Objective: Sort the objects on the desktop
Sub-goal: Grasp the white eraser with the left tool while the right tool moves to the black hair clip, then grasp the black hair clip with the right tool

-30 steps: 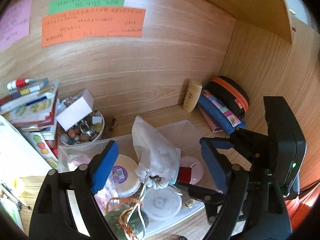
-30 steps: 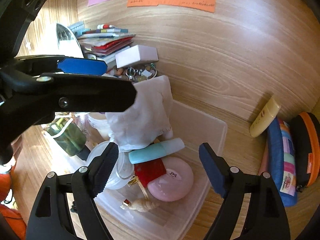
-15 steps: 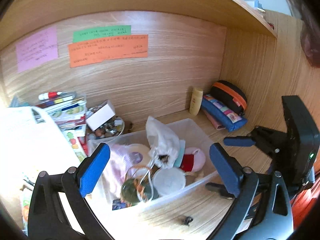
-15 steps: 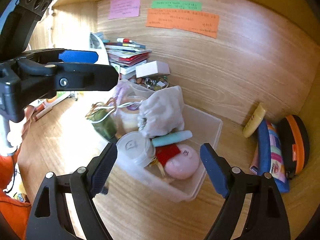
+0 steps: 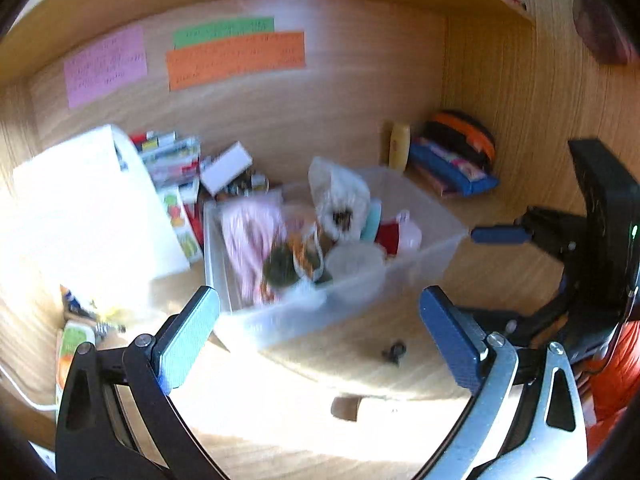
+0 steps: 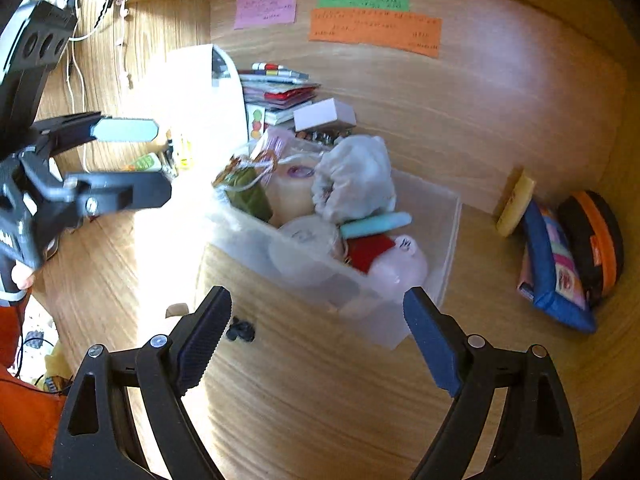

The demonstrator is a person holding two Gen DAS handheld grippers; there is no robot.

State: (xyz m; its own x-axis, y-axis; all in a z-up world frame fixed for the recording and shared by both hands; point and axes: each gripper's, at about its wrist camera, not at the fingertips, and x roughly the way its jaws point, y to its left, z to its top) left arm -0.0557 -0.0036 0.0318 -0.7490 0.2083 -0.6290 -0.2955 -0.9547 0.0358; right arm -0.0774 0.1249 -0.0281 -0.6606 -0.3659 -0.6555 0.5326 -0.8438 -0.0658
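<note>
While above desk — left gripper [image 5: 320, 336] jaws just widened, empty | right gripper [image 6: 318, 336] jaws spread, empty

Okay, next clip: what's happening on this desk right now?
A person is sorting desk clutter with two handheld grippers. Neither holds anything: the left gripper, whose jaws have just been opening, and the right gripper both hang open over the desk in front of the clear plastic bin, already packed with a white pouch, jars and small items.
</note>
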